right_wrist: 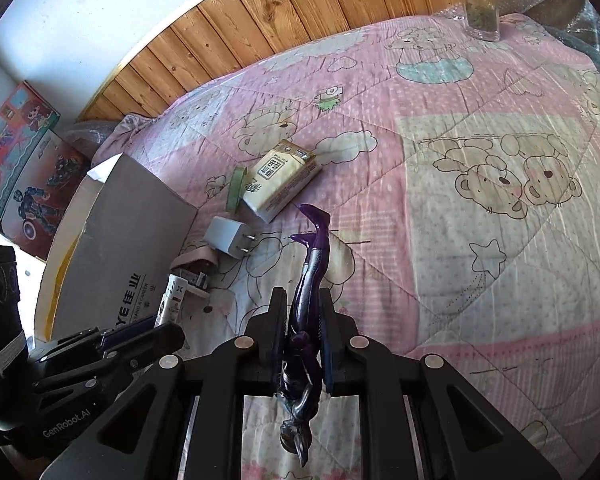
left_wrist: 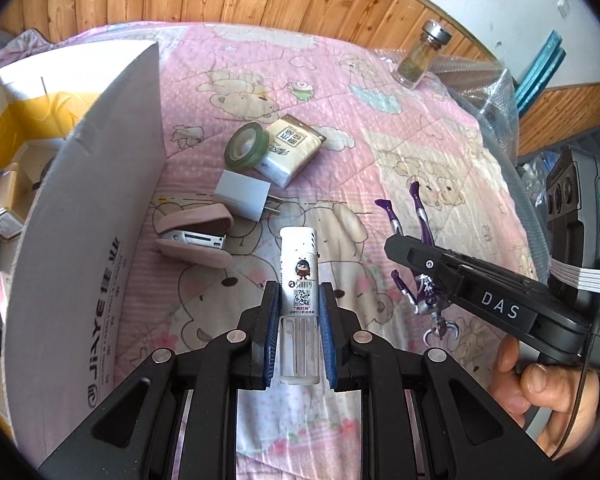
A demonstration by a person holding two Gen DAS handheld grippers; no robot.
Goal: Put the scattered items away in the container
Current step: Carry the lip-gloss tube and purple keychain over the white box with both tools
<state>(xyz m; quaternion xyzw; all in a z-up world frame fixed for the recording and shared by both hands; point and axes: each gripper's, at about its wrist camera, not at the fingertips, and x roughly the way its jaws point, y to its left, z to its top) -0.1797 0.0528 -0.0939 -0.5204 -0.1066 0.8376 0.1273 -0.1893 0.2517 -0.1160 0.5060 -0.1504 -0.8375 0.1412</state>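
My left gripper [left_wrist: 299,296] is shut on a white lighter [left_wrist: 299,280] with a clear lower body, held above the quilt. The right gripper [right_wrist: 303,300] is shut on a purple and silver toy figure [right_wrist: 310,276], whose legs stick out ahead of the fingers; the same figure [left_wrist: 420,276] shows in the left wrist view under the right gripper [left_wrist: 396,246]. The cardboard box [left_wrist: 96,184] stands open at the left, its flap raised, several small items inside. On the quilt lie a pink stapler [left_wrist: 196,236], a white charger plug [left_wrist: 246,196], a green tape roll [left_wrist: 246,146] and a tissue pack [left_wrist: 292,152].
A glass jar with a metal lid [left_wrist: 420,54] stands at the far right of the pink cartoon quilt [left_wrist: 340,92]. Bubble wrap [left_wrist: 488,92] lines the right edge. Wooden panelling runs behind. Colourful toy boxes [right_wrist: 20,160] sit beyond the cardboard box. A person's hand [left_wrist: 540,396] grips the right handle.
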